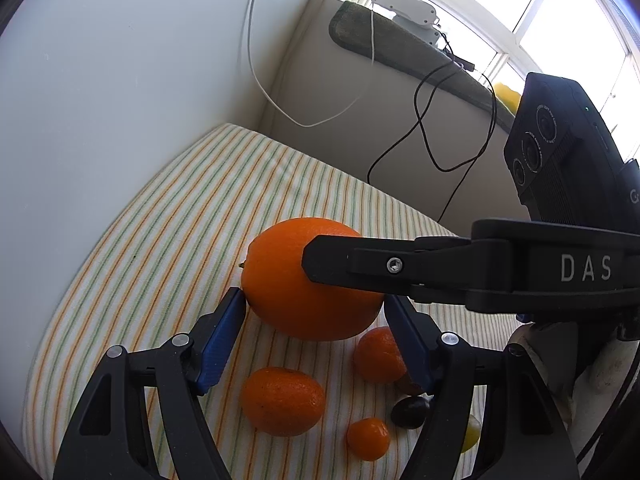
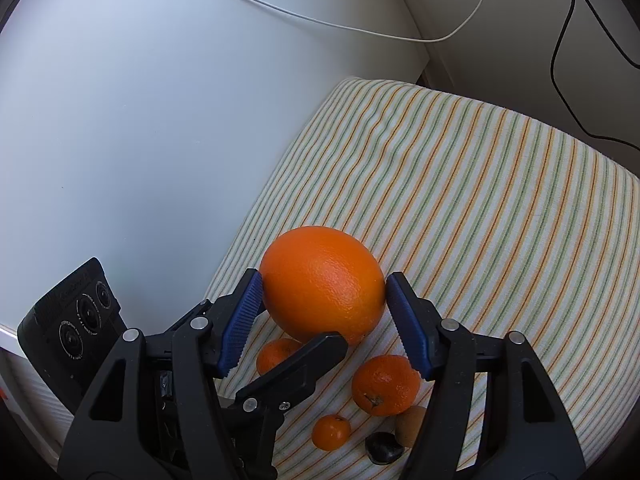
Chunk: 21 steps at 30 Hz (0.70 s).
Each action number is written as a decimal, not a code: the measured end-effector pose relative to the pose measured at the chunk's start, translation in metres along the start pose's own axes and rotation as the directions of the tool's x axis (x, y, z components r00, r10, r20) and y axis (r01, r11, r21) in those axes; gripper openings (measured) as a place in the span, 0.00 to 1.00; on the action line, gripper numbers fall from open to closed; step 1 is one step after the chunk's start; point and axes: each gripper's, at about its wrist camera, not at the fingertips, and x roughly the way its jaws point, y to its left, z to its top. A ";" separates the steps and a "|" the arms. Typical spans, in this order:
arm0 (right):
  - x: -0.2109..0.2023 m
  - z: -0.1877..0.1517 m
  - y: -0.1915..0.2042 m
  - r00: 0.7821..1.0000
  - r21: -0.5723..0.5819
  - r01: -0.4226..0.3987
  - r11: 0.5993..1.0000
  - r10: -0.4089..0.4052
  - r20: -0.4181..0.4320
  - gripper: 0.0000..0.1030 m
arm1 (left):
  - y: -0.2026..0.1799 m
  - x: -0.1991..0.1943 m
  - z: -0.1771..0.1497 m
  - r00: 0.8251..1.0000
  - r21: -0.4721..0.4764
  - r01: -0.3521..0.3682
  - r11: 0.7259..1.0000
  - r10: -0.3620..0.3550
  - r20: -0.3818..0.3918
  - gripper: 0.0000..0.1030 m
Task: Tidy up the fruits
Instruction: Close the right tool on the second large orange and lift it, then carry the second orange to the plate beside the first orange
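Striped cloth [image 2: 500, 200], cables [image 1: 432, 132], perhaps charger [image 1: 404, 16].

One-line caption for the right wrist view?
Both grippers' blue pads flank a large orange on a striped cloth, smaller citrus nearby.

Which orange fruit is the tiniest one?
The smallest orange fruit, lying nearest the camera beside the dark fruit. The big orange between the grippers dwarfs it, and the two mid-sized ones are clearly larger.
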 end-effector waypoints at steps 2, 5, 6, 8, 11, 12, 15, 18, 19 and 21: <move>-0.003 -0.002 0.001 1.000 -0.005 0.001 1.000 -0.001 0.003 0.65 | -0.003 -0.004 0.000 1.000 0.002 0.001 1.000 -0.001 0.008 0.70; -0.011 -0.003 0.004 1.000 -0.014 0.002 1.000 -0.002 0.014 0.65 | -0.008 -0.010 0.002 1.000 0.012 0.003 1.000 -0.003 0.020 0.70; -0.015 -0.004 0.005 1.000 -0.015 0.002 1.000 -0.002 0.017 0.65 | -0.010 -0.012 0.003 1.000 0.017 0.004 1.000 -0.005 0.022 0.70; -0.022 -0.005 0.006 1.000 -0.020 0.005 1.000 -0.004 0.023 0.65 | -0.015 -0.016 0.003 1.000 0.022 0.010 1.000 -0.011 0.026 0.70; -0.035 -0.009 0.008 0.999 -0.029 0.011 1.000 -0.010 0.034 0.65 | -0.025 -0.022 0.003 0.999 0.035 0.017 0.999 -0.018 0.034 0.70; -0.038 -0.009 0.008 0.999 -0.030 0.013 0.999 -0.012 0.038 0.65 | -0.029 -0.024 0.003 0.999 0.038 0.021 0.999 -0.022 0.035 0.70; -0.051 -0.014 0.007 0.999 -0.031 0.019 0.999 -0.017 0.051 0.65 | -0.041 -0.026 0.003 0.999 0.051 0.031 0.998 -0.033 0.037 0.70; -0.065 -0.019 0.005 0.998 -0.028 0.028 0.999 -0.027 0.065 0.65 | -0.051 -0.028 0.004 0.998 0.061 0.044 0.997 -0.047 0.039 0.70; -0.070 -0.022 0.004 0.997 -0.028 0.032 0.999 -0.030 0.069 0.65 | -0.054 -0.030 0.004 0.998 0.064 0.049 0.997 -0.052 0.040 0.70; -0.080 -0.025 0.002 0.996 -0.029 0.039 0.999 -0.037 0.078 0.65 | -0.060 -0.031 0.003 0.997 0.071 0.058 0.996 -0.061 0.040 0.70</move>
